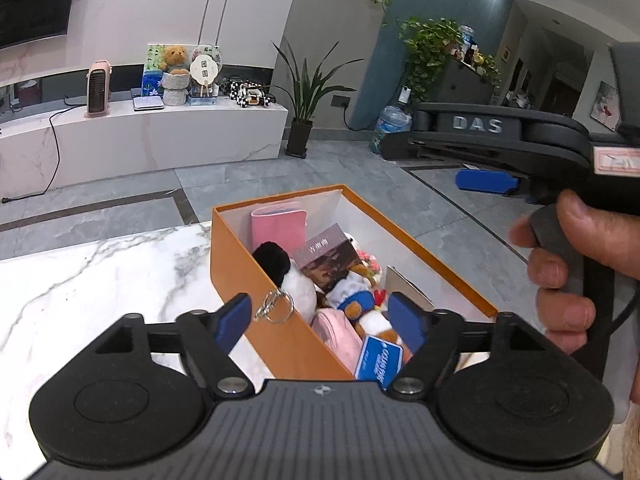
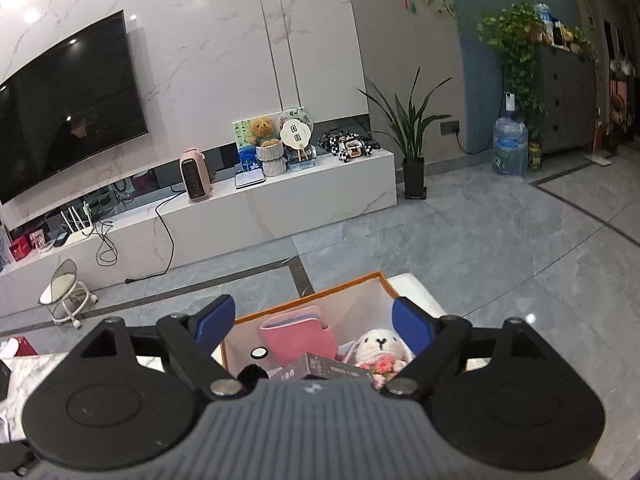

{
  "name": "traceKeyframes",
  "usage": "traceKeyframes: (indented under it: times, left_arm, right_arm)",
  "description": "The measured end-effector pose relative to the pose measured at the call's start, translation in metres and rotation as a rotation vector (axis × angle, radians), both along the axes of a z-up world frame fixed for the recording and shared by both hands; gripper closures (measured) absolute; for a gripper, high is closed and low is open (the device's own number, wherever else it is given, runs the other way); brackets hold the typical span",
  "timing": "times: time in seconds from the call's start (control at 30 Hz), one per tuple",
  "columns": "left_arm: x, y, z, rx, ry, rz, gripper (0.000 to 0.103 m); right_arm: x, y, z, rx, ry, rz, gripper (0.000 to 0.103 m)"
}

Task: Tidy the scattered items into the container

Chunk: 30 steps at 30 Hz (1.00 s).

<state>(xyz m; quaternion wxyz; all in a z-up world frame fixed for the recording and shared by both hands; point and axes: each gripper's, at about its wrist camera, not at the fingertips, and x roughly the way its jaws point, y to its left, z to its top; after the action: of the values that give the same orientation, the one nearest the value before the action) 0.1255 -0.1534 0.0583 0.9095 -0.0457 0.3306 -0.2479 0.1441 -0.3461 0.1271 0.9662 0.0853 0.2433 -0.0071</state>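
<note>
1. Your left gripper [image 1: 320,320] hangs released, its blue pads spread wide and bare, over the glossy marble table [image 1: 80,288].
2. The rectangular orange cardboard box [image 1: 256,280] on that table holds a fuzzy black-and-white plush keychain [image 1: 288,280], a pink wallet [image 1: 276,228] and a crocheted bunny [image 2: 380,346].
3. Your right gripper [image 2: 314,322] hovers released above the box, tilted downward; your hand [image 1: 568,272] wraps its handle.

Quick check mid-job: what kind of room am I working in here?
Most likely a home living room: a wall-mounted TV over a long marble media console, a potted plant on the tiled floor, and a massage chair nearby.
</note>
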Motion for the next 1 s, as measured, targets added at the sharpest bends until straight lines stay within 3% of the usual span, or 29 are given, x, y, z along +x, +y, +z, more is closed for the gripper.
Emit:
traceKeyframes:
  times: [0.27,0.37,0.5,0.67,0.87,1.0]
  left_arm:
    - [-0.002,0.01,0.009,-0.045,0.007,-0.018,0.01]
    - [-0.009,0.013,0.013,-0.055,0.001,-0.001,0.004]
    - [-0.016,0.012,0.017,-0.058,-0.015,-0.02,0.003]
    - [-0.017,0.013,0.011,-0.038,0.022,-0.022,0.002]
    - [-0.02,0.016,-0.002,-0.043,0.038,-0.014,0.002]
    - [-0.017,0.013,-0.009,0.047,0.046,0.048,0.002]
  right_arm:
    - [-0.055,-0.014,-0.007,-0.035,0.009,-0.071,0.006]
    - [-0.061,-0.014,-0.016,-0.067,0.029,-0.095,0.003]
    - [-0.071,-0.007,-0.022,-0.111,0.039,-0.149,0.003]
    - [-0.083,0.008,-0.031,-0.12,0.07,-0.15,0.002]
    - [-0.091,0.025,-0.04,-0.197,0.098,-0.196,0.001]
    - [-0.09,0.03,-0.042,-0.209,0.11,-0.208,0.001]
